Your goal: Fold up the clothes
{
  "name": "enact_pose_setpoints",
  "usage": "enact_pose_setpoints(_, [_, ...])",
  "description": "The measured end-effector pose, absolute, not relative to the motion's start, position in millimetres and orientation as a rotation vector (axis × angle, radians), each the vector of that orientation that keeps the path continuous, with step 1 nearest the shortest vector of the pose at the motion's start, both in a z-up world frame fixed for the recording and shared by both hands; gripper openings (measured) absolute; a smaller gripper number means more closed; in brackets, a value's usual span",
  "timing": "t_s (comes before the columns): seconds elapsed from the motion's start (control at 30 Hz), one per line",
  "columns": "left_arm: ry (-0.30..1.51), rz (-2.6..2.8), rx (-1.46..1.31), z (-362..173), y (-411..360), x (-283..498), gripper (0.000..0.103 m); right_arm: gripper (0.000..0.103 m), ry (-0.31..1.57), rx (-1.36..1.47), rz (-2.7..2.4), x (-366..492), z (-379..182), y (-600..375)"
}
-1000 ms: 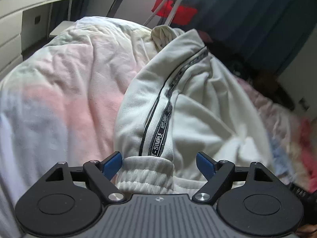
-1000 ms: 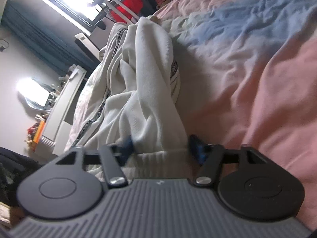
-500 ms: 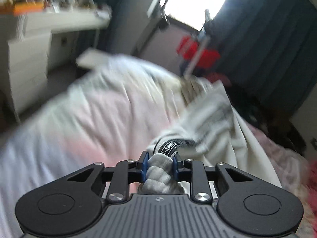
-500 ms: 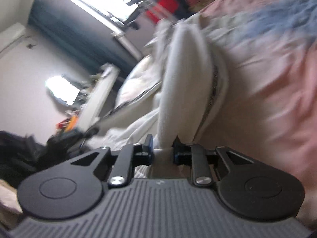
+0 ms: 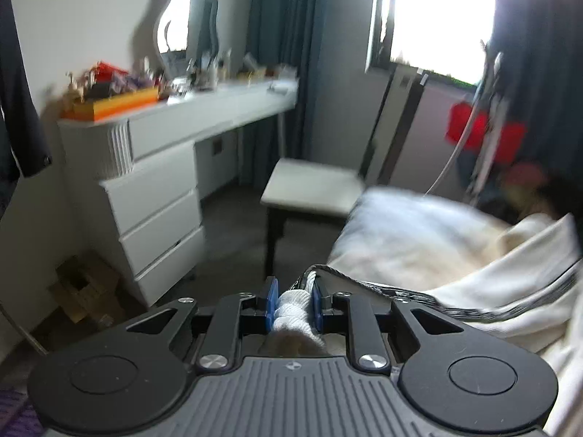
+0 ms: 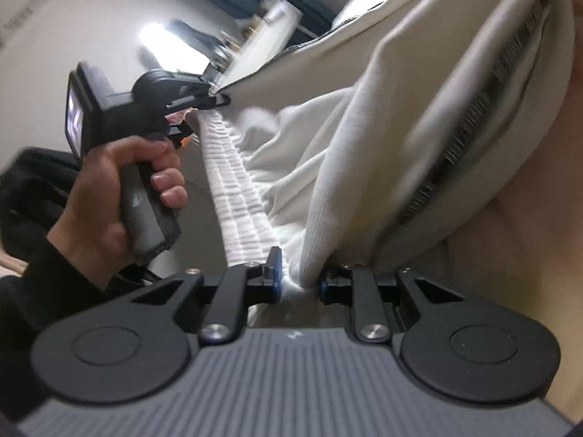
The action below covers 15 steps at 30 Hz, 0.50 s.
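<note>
A pair of cream sweatpants (image 5: 510,273) with black lettered side stripes hangs lifted off the bed, also in the right wrist view (image 6: 400,109). My left gripper (image 5: 293,304) is shut on one end of the ribbed waistband (image 5: 293,309). My right gripper (image 6: 298,278) is shut on the other end. The waistband (image 6: 237,196) stretches taut between them. The left gripper, held in a hand, shows in the right wrist view (image 6: 218,100) at the upper left.
A white dresser and desk (image 5: 156,167) with clutter and a mirror stand at the left. A white stool (image 5: 313,185) stands by the bed (image 5: 411,225). A window and dark curtains are behind. A red item (image 5: 481,134) hangs at the right.
Both grippers closed on the waistband and lifted the sweatpants off the bed. The left camera now faces the dresser and window. The waistband has been pulled taut between the grippers.
</note>
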<state>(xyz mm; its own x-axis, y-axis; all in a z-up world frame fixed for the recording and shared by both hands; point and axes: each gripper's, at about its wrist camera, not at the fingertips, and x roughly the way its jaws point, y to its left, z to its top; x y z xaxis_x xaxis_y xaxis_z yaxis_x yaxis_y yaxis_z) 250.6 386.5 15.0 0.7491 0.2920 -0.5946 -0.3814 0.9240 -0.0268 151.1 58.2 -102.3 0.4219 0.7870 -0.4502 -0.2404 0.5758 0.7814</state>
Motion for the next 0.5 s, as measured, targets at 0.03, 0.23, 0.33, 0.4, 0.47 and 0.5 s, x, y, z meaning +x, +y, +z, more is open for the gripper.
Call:
enact_pose_setpoints(0.03, [0.640,0.384,-0.176,1.5,388.0,254.8,0.021,0.022,0.927,0.681,0.711,156.9,-106.0,61.5])
enact_pose_setpoints(0.23, [0.671,0.392,-0.159,-26.1,377.9,258.7,0.033,0.027,0.969,0.563,0.767,161.0,-84.7,60.7])
enact_pose_setpoints(0.33, [0.667,0.367,-0.152,-15.0,364.4,240.8,0.050,0.036,0.962,0.477,0.780,153.7,-61.3,55.7])
enact_pose_setpoints(0.4, [0.648,0.350,-0.146,-1.0,350.0,222.9,0.064,0.052,0.911,0.407,0.786,141.1,-44.7,47.3])
enact_pose_setpoints(0.47, [0.616,0.326,-0.148,17.1,331.0,201.2,0.072,0.069,0.837,0.330,0.787,124.4,-28.6,34.5])
enact_pose_setpoints(0.5, [0.597,0.306,-0.147,26.0,320.3,190.2,0.072,0.076,0.800,0.293,0.786,116.2,-20.8,28.0])
